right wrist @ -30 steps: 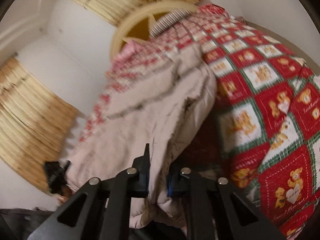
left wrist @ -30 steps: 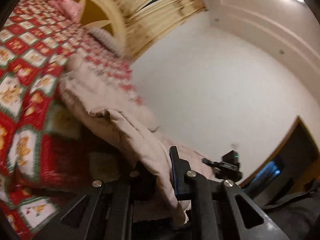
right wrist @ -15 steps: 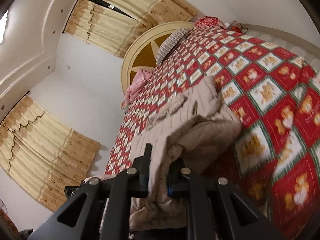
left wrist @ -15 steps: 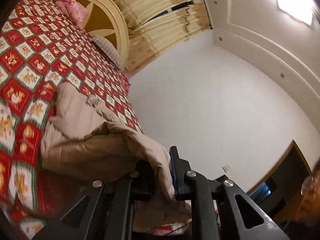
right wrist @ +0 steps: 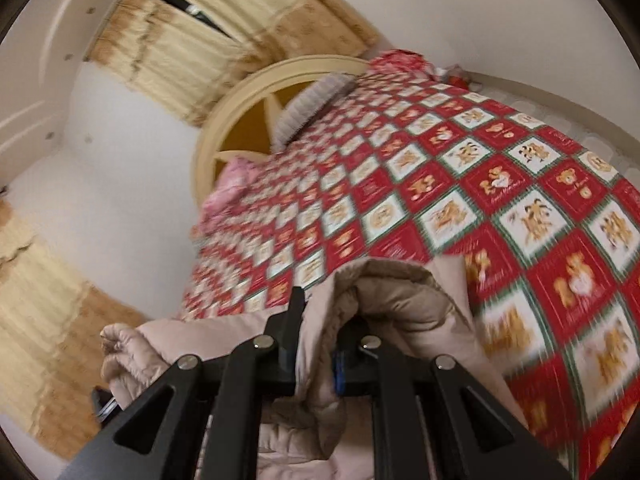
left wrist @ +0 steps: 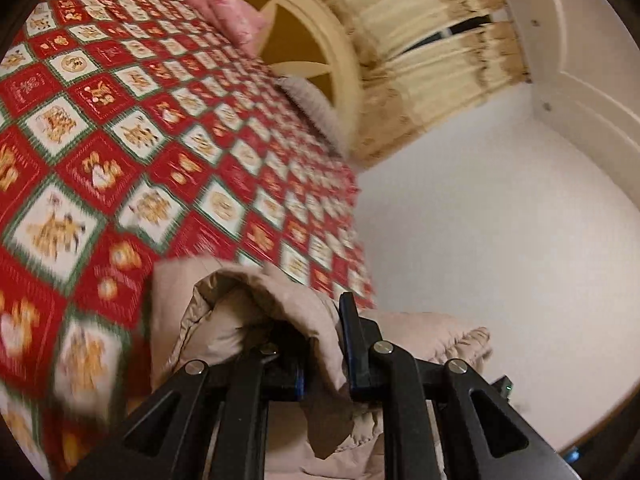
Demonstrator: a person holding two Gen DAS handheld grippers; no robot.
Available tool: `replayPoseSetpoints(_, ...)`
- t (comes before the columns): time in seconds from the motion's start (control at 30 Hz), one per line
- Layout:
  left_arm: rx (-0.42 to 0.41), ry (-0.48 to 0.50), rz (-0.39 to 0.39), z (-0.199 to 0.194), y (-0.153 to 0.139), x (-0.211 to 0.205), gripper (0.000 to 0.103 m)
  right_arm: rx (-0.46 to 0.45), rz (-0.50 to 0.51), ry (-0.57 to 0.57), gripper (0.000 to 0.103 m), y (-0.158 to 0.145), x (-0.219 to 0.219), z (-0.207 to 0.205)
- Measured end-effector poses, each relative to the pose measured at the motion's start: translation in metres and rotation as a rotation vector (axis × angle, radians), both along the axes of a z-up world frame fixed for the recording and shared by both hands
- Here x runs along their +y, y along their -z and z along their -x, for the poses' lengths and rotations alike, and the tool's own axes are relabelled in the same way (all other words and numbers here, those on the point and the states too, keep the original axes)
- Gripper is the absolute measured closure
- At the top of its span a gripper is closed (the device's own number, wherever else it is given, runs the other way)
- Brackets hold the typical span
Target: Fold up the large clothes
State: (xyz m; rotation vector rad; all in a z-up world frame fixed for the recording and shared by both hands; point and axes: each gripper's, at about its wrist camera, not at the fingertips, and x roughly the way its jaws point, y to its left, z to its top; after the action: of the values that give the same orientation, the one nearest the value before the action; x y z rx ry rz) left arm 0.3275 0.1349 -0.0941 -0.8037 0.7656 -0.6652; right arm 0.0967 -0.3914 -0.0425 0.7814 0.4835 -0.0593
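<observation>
Holding item one: a beige quilted jacket (left wrist: pixel 256 312), a large padded garment bunched at the near edge of the bed (left wrist: pixel 168 128), which serves as landmark for every entry below. Left gripper (left wrist: pixel 324 344): jaws nearly closed, pinching a thick fold of the jacket. Right gripper (right wrist: pixel 316 344): likewise clamped on a fold of the same garment, the cloth bulging over its fingers. Bedspread (right wrist: pixel 500 208): red, white and green patchwork with bear motifs, covering the bed beyond the jacket and bare across its middle. Headboard (right wrist: pixel 224 128): round, cream, with a star panel, at the far end of the bed. Pillows: one grey-striped pillow (right wrist: pixel 308 108) and one pink pillow (right wrist: pixel 232 184), both against the headboard. Curtains (left wrist: pixel 420 60): yellow, behind the headboard. Containers: none in view, hence no contents to record. Risks, as judgement: slippery padded fabric may creep out of either pinch if pulled hard; uneven pulls between the two hands would skew the fold line; loose layers hanging below the grippers could tuck under unnoticed, leaving a lumpy fold; dragging might rumple the bedspread.
</observation>
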Motion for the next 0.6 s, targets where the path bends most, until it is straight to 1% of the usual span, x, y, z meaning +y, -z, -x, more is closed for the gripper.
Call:
replayPoseSetpoints(0.07, 0.035, -0.031, -0.054, -0.025, 0.015, -0.009, 0.089, 0.037, 0.017, 0.041, 0.088, 0.022, -0.006, -0.030)
replayPoseSetpoints(0.1, 0.058, -0.045, -0.086, -0.038, 0.027, -0.014, 0.089, 0.052, 0.023, 0.054, 0.088, 0.030, -0.010, -0.041)
replayPoseSetpoints(0.2, 0.115, -0.069, -0.127, -0.061, 0.055, -0.023, 0.086, 0.091, 0.062, 0.084, 0.086, 0.061, -0.013, -0.075)
replayPoseSetpoints(0.23, 0.140, -0.074, -0.131, -0.067, 0.065, -0.025, 0.086, 0.105, 0.068, 0.098, 0.085, 0.074, -0.013, -0.084)
replayPoseSetpoints(0.27, 0.156, -0.073, -0.123, -0.070, 0.075, -0.025, 0.085, 0.112, 0.064, 0.109, 0.082, 0.082, -0.015, -0.089)
replayPoseSetpoints(0.3, 0.165, -0.069, -0.110, -0.074, 0.081, -0.026, 0.085, 0.114, 0.056, 0.117, 0.080, 0.090, -0.015, -0.093)
replayPoseSetpoints(0.33, 0.175, -0.059, -0.082, -0.075, 0.089, -0.023, 0.085, 0.109, 0.052, 0.120, 0.079, 0.098, -0.016, -0.096)
replayPoseSetpoints(0.4, 0.204, -0.040, 0.015, -0.077, 0.103, -0.014, 0.084, 0.104, 0.076, 0.118, 0.077, 0.101, -0.014, -0.099)
replayPoseSetpoints(0.43, 0.218, -0.029, 0.062, -0.077, 0.104, -0.012, 0.084, 0.102, 0.078, 0.113, 0.076, 0.102, -0.013, -0.100)
replayPoseSetpoints(0.47, 0.241, -0.013, 0.114, -0.078, 0.106, -0.007, 0.082, 0.100, 0.071, 0.107, 0.074, 0.102, -0.013, -0.100)
replayPoseSetpoints(0.5, 0.282, 0.013, 0.171, -0.080, 0.107, 0.001, 0.077, 0.096, 0.047, 0.096, 0.072, 0.102, -0.015, -0.098)
replayPoseSetpoints(0.53, 0.304, 0.031, 0.198, -0.079, 0.103, 0.006, 0.074, 0.091, 0.012, 0.082, 0.070, 0.102, -0.019, -0.097)
replayPoseSetpoints(0.57, 0.309, 0.047, 0.211, -0.077, 0.096, 0.012, 0.065, 0.083, -0.020, 0.069, 0.067, 0.101, -0.022, -0.094)
replayPoseSetpoints(0.6, 0.289, 0.053, 0.192, -0.074, 0.084, 0.018, 0.053, 0.072, -0.047, 0.055, 0.062, 0.098, -0.026, -0.092)
